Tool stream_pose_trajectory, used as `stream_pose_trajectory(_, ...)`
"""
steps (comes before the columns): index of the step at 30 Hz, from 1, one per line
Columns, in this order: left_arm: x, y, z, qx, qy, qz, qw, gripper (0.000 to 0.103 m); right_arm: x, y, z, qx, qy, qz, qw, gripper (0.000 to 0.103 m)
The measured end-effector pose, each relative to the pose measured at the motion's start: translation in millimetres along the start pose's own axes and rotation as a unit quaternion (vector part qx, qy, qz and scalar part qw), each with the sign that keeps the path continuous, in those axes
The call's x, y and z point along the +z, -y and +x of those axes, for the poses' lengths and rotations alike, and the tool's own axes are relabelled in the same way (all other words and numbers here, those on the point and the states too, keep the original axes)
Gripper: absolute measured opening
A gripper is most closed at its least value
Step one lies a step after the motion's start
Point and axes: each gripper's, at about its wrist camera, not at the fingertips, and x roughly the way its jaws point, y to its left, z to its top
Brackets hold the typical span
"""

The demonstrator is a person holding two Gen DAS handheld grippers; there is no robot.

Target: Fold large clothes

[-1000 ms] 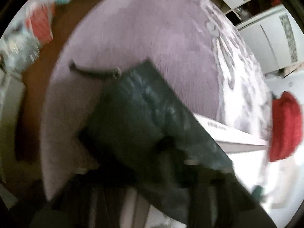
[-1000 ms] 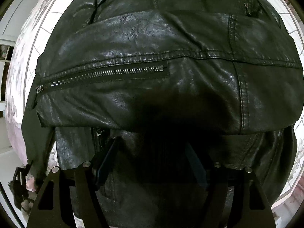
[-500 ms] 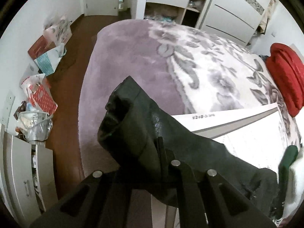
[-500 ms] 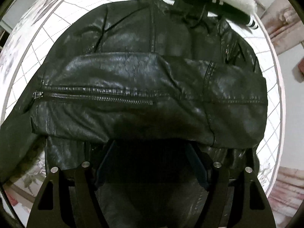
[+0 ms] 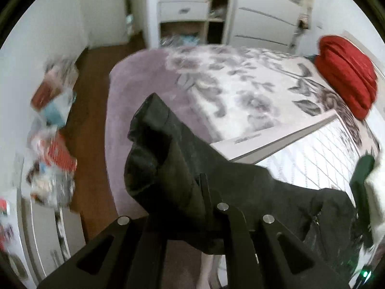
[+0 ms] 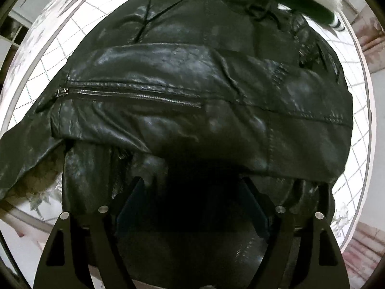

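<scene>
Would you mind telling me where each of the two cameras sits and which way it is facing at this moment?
Left wrist: on the left gripper, facing across the bed toward white drawers; both fingers show, shut on the jacket's sleeve.
Right wrist: on the right gripper, looking down close at the black leather jacket on a white gridded mat; its open fingers show.
Shared: the same jacket and mat.

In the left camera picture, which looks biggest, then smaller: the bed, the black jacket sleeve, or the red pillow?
1. Bed: biggest.
2. Black jacket sleeve: it looks large partly because it hangs near the camera.
3. Red pillow: smallest, but it lies farther away.
</scene>
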Motion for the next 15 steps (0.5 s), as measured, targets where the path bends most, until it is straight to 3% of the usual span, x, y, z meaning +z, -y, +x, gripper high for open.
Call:
stream_pose_trajectory(3, 1, -23, 26, -0.001, -0.048, -0.065, 0.9968, 0.004, 0, 22, 7, 0.003, -0.003, 0.005, 1.0, 0.082)
stream_pose_trajectory(6, 1, -24, 26, -0.005, -0.053, -0.085, 0.995, 0.003, -2, 38, 10, 0.003, -0.002, 0.009, 1.0, 0.082)
stream_pose_trajectory(10, 0, -14, 5, -0.013, -0.031, -0.064, 0.9974, 0.003, -3, 49, 10, 0.009, 0.001, 0.018, 1.0, 0.082)
stream_pose_trajectory(15, 5, 17, -23, -0.022, 0.029, 0.004, 0.9993, 0.003, -2, 51, 5, 0.022, 0.004, 0.016, 1.0, 0.082)
